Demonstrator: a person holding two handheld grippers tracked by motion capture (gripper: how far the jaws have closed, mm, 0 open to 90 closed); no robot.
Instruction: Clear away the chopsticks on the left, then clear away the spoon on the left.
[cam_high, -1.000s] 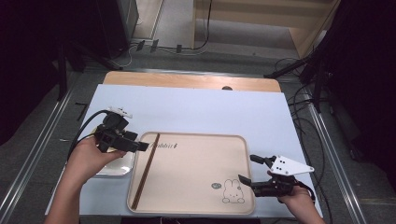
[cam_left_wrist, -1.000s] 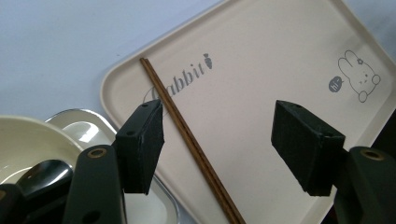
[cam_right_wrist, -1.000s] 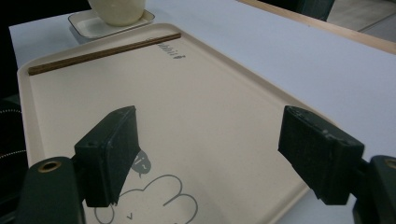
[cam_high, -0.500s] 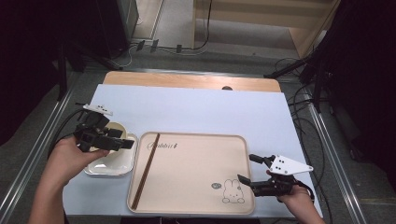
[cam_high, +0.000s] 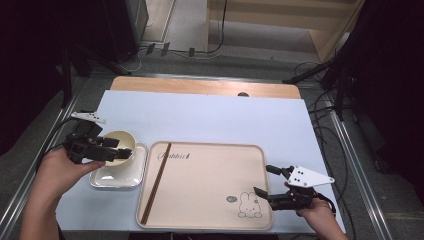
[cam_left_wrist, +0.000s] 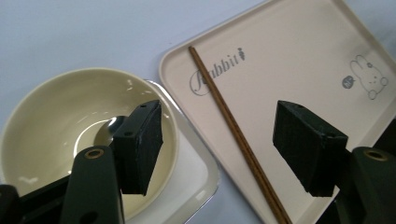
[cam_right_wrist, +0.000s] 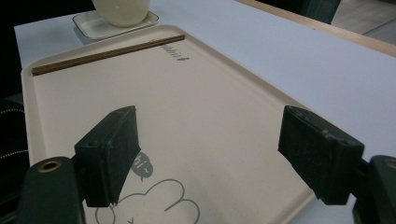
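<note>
Bowl (cam_high: 119, 145) is seen on a small white dish (cam_high: 119, 172) at the table's left, just beside the tray (cam_high: 210, 200). Left gripper (cam_high: 122, 150) is held over the bowl, jaws spread wide and nothing pinched; in the left gripper view one jaw hangs over the bowl's (cam_left_wrist: 60, 116) inside, the other over the tray (cam_left_wrist: 299, 60), with the bowl's rim between them. Chopsticks (cam_high: 156, 182) are laid along the tray's left edge, near the dish. Right gripper (cam_high: 267, 182) is held low over the tray's right corner by the rabbit print (cam_high: 248, 205), jaws spread, empty, well apart from the bowl.
</note>
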